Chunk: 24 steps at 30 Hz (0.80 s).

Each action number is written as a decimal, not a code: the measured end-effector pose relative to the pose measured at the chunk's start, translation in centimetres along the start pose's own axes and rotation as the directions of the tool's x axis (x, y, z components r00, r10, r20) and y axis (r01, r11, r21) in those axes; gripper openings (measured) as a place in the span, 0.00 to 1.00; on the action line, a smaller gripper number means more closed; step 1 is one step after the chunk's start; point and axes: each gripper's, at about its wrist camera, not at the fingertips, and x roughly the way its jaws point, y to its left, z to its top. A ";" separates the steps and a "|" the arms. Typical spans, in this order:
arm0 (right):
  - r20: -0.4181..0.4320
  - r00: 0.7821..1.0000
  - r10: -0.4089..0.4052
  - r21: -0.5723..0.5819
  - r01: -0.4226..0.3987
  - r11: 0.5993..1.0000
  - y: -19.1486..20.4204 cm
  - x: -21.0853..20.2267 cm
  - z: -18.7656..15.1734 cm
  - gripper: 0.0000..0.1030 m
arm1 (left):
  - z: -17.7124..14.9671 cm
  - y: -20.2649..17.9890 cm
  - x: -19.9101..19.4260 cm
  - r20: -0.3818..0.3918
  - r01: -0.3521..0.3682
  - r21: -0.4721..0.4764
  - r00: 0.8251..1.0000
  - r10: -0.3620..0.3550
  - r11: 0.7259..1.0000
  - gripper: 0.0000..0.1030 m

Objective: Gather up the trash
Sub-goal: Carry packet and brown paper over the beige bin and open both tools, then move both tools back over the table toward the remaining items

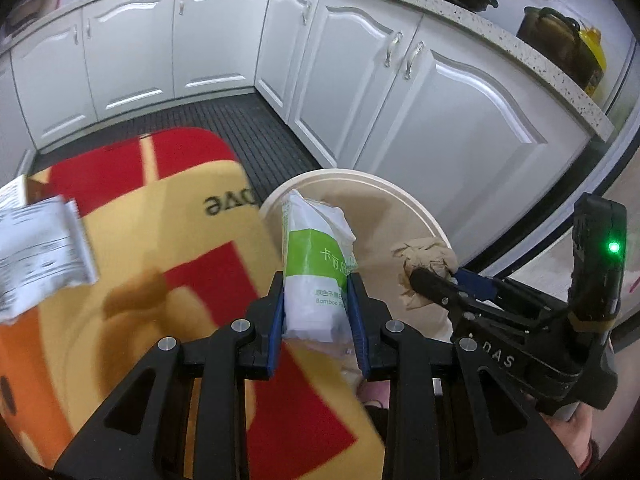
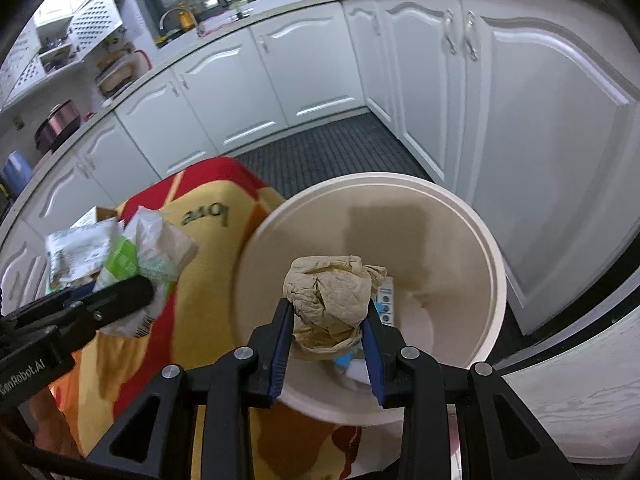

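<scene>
My left gripper [image 1: 318,280] is shut on a white and green tissue pack [image 1: 316,264], held up at the left rim of the cream trash bin [image 1: 416,208]. The pack also shows in the right wrist view [image 2: 140,256], left of the bin [image 2: 494,264]. My right gripper [image 2: 330,308] is shut on a crumpled beige paper ball [image 2: 330,300], held over the bin's open mouth. The ball shows in the left wrist view [image 1: 424,256] too. Small blue and white bits of trash [image 2: 386,300] lie inside the bin.
A red, yellow and orange mat [image 1: 160,264] covers the floor at left, with a printed white wrapper [image 1: 40,256] and a box [image 2: 94,216] on it. White kitchen cabinets [image 1: 440,112] stand behind and right of the bin, over a dark ribbed floor mat [image 1: 248,128].
</scene>
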 end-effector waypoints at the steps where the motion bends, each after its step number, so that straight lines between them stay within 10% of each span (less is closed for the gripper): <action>1: 0.003 1.000 -0.011 0.006 0.011 1.000 -0.3 0.1 0.1 0.42 | 0.2 -0.1 0.4 0.000 0.007 -0.001 1.000 -0.007 1.000 0.27; 6: 0.009 1.000 -0.022 0.035 0.022 0.999 -1.5 -0.1 0.0 0.62 | 0.3 0.2 1.2 0.003 0.046 -0.009 0.999 -0.046 0.999 0.52; 24: -0.007 1.000 -0.002 0.015 0.002 1.000 0.2 -0.7 -0.6 0.62 | -0.6 1.5 -1.7 0.039 -0.061 -0.032 0.997 0.062 0.998 0.52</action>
